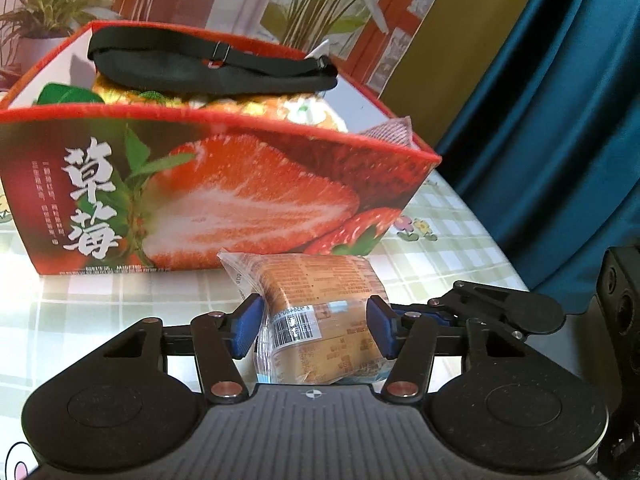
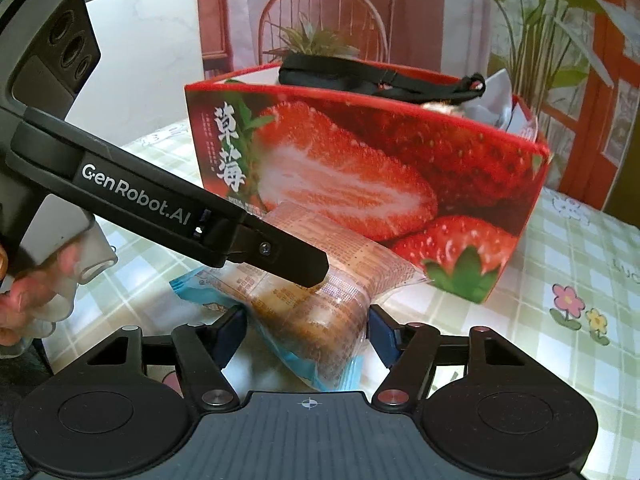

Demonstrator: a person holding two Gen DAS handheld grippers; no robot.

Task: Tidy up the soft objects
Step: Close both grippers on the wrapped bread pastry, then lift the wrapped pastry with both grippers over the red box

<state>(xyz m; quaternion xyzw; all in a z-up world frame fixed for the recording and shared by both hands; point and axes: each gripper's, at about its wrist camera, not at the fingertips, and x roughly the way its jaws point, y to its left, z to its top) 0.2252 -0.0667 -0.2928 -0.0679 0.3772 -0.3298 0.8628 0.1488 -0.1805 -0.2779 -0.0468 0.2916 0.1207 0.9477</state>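
Although both claws have come to the same item, the wrapped bread packet (image 1: 320,320) lies on the checked tabletop (image 1: 452,240) just in front of the strawberry box (image 1: 224,200), with its far end close against the box's front wall. The left claw (image 1: 316,326) sits partly closed around the packet's middle, its blue pads (image 1: 246,330) on either side of the film; the left pad looks to touch the wrapper, while contact on the right is harder to judge. The right claw (image 2: 306,334) is likewise half closed across the near end of the packet (image 2: 320,312), and the pads there appear to press into the plastic. From the right wrist view the left tool's finger (image 2: 280,258) rests on top of the packet.

The packet looks light and very soft: a spongy loaf or cake sealed in thin, glossy film with crimped ends. It will likely squash under a firm squeeze and the film may slide against the pads, so a gentle grip across the thick middle seems safer than pinching the flat sealed edge, which could tear or slip out. With two claws on it, uneven pulling could stretch the wrapper.

The box already holds a black strap-like pouch (image 1: 208,64) lying on top of other soft packets (image 1: 256,106), so room inside looks tight; the bread would probably have to go on top or into the gap at the right side.
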